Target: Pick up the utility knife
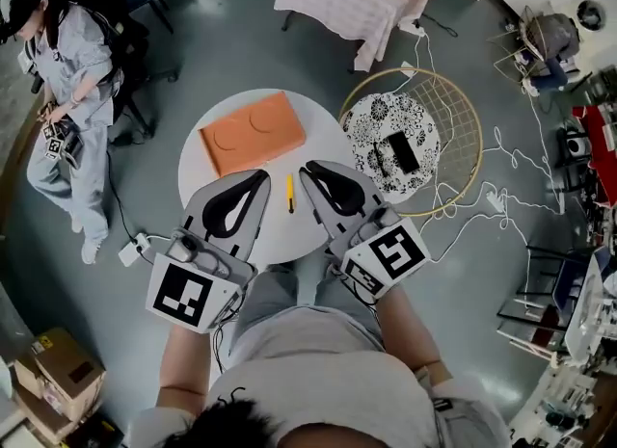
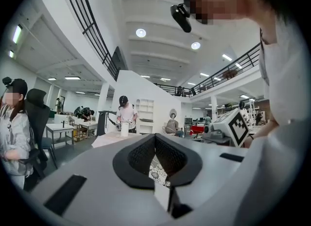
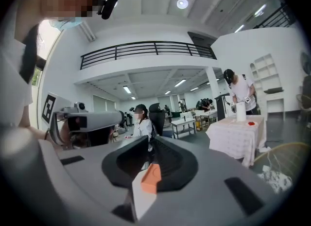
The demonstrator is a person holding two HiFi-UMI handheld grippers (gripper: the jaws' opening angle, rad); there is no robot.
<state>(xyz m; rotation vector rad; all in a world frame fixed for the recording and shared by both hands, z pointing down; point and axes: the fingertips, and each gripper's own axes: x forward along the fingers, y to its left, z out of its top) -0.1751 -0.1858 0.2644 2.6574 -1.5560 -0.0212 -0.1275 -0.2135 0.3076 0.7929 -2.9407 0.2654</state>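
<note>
utility knife (image 1: 289, 193) lying on the round white table (image 1: 204, 159)
it sits between the left gripper (image 1: 261, 176) and the right gripper (image 1: 308, 170), just beside both; each has its jaws closed together on nothing.

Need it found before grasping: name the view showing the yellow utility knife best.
Head view: the utility knife lies in full sight on the round table, between the left gripper and right gripper. Neither gripper view shows it.

Centre frame, bare table (image 1: 289, 234) surrounds the knife (image 1: 289, 193); board (image 1: 253, 132) blocks upper left, basket (image 1: 410, 69) right.
</note>
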